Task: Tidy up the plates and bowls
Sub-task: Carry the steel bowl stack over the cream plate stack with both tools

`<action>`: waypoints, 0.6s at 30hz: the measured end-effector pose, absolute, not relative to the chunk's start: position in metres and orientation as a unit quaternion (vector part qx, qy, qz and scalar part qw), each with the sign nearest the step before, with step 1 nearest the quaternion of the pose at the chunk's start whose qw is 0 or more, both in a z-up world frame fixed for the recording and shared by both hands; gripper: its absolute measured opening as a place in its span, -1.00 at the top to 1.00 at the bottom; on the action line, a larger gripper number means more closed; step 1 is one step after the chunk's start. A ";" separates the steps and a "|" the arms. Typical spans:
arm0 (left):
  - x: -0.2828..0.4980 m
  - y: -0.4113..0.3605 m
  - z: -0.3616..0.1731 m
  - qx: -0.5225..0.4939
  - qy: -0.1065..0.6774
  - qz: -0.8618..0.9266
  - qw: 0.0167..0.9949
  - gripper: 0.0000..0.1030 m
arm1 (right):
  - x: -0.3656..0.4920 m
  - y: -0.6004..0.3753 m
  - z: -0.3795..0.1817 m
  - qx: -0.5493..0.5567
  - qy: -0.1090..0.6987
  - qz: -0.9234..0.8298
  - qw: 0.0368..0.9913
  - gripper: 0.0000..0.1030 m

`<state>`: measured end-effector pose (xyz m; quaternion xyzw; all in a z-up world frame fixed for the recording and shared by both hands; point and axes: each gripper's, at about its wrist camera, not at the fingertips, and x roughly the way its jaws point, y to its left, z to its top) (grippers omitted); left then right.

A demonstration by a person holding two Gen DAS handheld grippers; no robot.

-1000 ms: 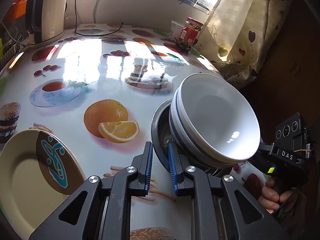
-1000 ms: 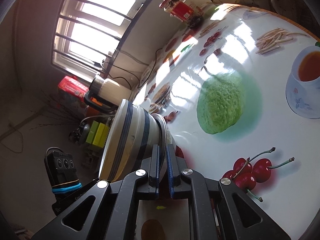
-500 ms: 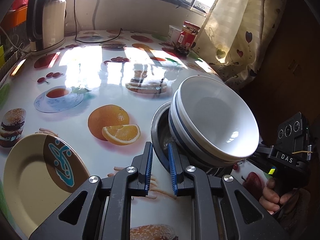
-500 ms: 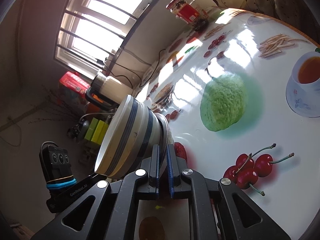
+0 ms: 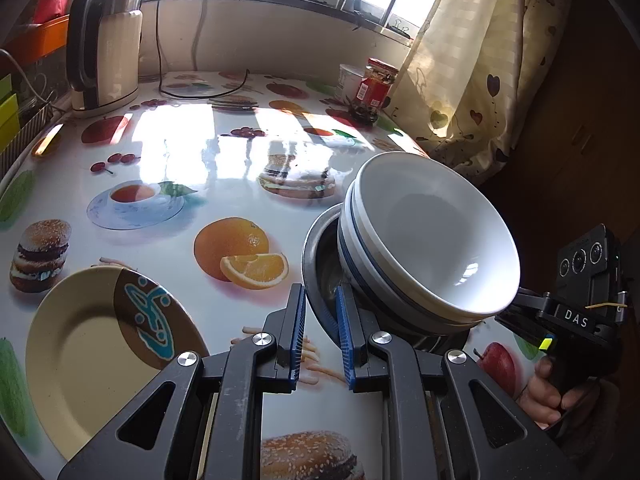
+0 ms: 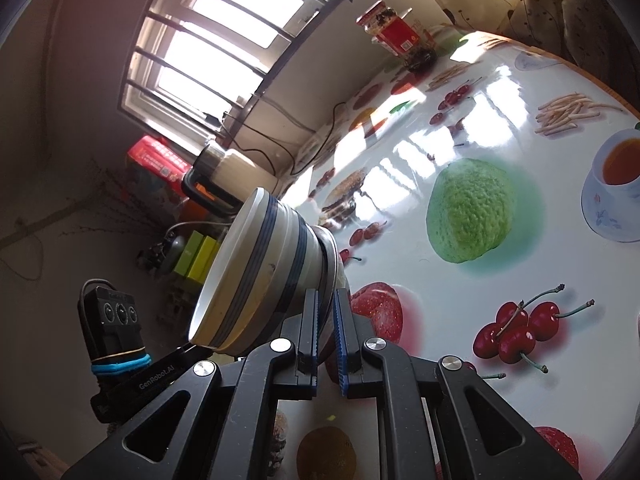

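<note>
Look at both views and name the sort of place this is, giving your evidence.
Most likely a home kitchen or dining corner: an electric kettle and a sauce jar stand on a food-print table under a barred window, beside a heart-print curtain.

Quantities in view:
- white bowls with blue bands [image 5: 432, 240]: two, nested
- metal bowl [image 5: 320, 256]: one, beneath them
- plate [image 5: 96, 352]: one
- kettle [image 5: 106, 40]: one
- jar [image 5: 374, 88]: one
- tongs: two sets
</note>
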<state>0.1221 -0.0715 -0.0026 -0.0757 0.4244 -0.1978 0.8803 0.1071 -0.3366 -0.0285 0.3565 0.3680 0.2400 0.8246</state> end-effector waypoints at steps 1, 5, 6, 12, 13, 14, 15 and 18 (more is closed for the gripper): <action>0.121 -0.070 -0.002 -0.076 0.424 -0.197 0.881 0.68 | 0.106 -0.335 -0.027 0.355 0.369 0.240 0.825 0.81; 0.115 -0.063 0.003 -0.077 0.419 -0.193 0.884 0.68 | 0.105 -0.327 -0.019 0.345 0.367 0.245 0.828 0.81; 0.113 -0.061 0.004 -0.077 0.418 -0.192 0.885 0.68 | 0.105 -0.325 -0.018 0.343 0.367 0.248 0.828 0.81; 0.104 -0.048 0.010 -0.080 0.410 -0.186 0.889 0.68 | 0.102 -0.314 -0.011 0.332 0.368 0.258 0.830 0.81; 0.103 -0.046 0.011 -0.080 0.408 -0.185 0.890 0.68 | 0.101 -0.312 -0.010 0.331 0.368 0.260 0.830 0.81; 0.102 -0.044 0.012 -0.080 0.408 -0.183 0.891 0.68 | 0.101 -0.309 -0.009 0.329 0.368 0.261 0.830 0.81; 0.101 -0.041 0.013 -0.081 0.407 -0.181 0.892 0.68 | 0.101 -0.307 -0.008 0.327 0.368 0.263 0.830 0.81; 0.098 -0.036 0.014 -0.082 0.406 -0.175 0.893 0.68 | 0.101 -0.300 -0.006 0.323 0.370 0.268 0.829 0.81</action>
